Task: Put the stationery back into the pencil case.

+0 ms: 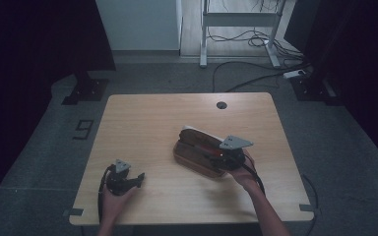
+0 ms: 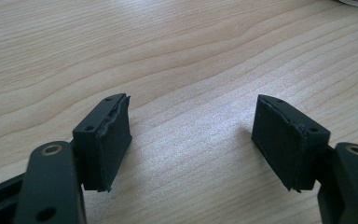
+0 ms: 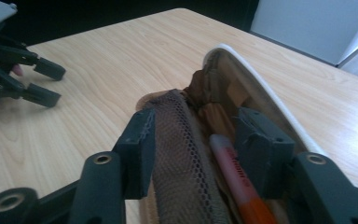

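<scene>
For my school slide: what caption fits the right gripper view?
Black gripper fingers straddle an open brown pencil case holding an orange pen.

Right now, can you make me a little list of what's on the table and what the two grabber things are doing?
table: light wooden top, with a small dark round hole near the far edge
pencil case: brown pouch, lying open right of the middle
inside the case: an orange pen beside a brown mesh pocket
right gripper: open, one finger over the mesh, the other inside the open case next to the pen
left gripper: open, nothing between its fingers, low over bare wood at the near left
</scene>
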Tool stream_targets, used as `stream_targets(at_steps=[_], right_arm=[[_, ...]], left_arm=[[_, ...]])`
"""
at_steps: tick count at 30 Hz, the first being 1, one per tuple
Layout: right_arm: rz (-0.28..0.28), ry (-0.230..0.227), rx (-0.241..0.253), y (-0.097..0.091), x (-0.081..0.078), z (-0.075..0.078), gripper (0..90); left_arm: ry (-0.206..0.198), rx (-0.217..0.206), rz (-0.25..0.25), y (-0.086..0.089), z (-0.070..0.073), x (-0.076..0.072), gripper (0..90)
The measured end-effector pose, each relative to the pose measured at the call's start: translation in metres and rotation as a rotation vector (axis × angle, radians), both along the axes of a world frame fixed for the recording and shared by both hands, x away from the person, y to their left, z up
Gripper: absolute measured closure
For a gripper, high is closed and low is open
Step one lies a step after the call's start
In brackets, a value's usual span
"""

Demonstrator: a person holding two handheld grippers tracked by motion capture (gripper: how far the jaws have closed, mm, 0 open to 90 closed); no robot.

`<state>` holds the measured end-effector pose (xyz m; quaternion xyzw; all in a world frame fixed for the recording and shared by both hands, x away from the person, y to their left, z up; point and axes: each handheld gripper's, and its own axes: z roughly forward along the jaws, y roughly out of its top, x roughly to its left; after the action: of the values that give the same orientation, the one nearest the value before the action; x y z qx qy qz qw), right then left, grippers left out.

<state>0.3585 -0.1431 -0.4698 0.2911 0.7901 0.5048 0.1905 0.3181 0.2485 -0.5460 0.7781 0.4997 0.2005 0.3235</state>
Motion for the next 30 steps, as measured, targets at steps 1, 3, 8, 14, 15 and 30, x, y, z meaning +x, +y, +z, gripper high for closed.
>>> stream_targets(at_steps=[1, 3, 8, 14, 15, 30], right_arm=[[0.003, 0.003, 0.004, 0.000, 0.000, -0.001, 44.3], [0.006, 0.014, 0.008, 0.001, -0.001, -0.002, 42.7], [0.001, 0.030, 0.043, 0.000, -0.005, -0.004, 39.5], [-0.012, 0.052, 0.081, -0.008, -0.012, -0.009, 38.5], [-0.015, 0.052, 0.087, -0.010, -0.013, -0.009, 38.5], [-0.089, 0.078, 0.088, -0.050, -0.032, -0.026, 38.3]], left_arm=[[0.000, 0.000, 0.000, 0.000, 0.000, 0.000, 27.5], [0.000, 0.000, 0.000, 0.000, 0.000, 0.000, 27.5], [0.000, 0.000, 0.000, 0.000, 0.000, 0.000, 27.5], [0.000, 0.001, 0.000, 0.000, 0.000, 0.000, 27.5], [0.000, 0.001, 0.000, 0.000, 0.000, 0.000, 27.5], [0.000, 0.001, 0.000, 0.000, 0.000, 0.000, 27.5]])
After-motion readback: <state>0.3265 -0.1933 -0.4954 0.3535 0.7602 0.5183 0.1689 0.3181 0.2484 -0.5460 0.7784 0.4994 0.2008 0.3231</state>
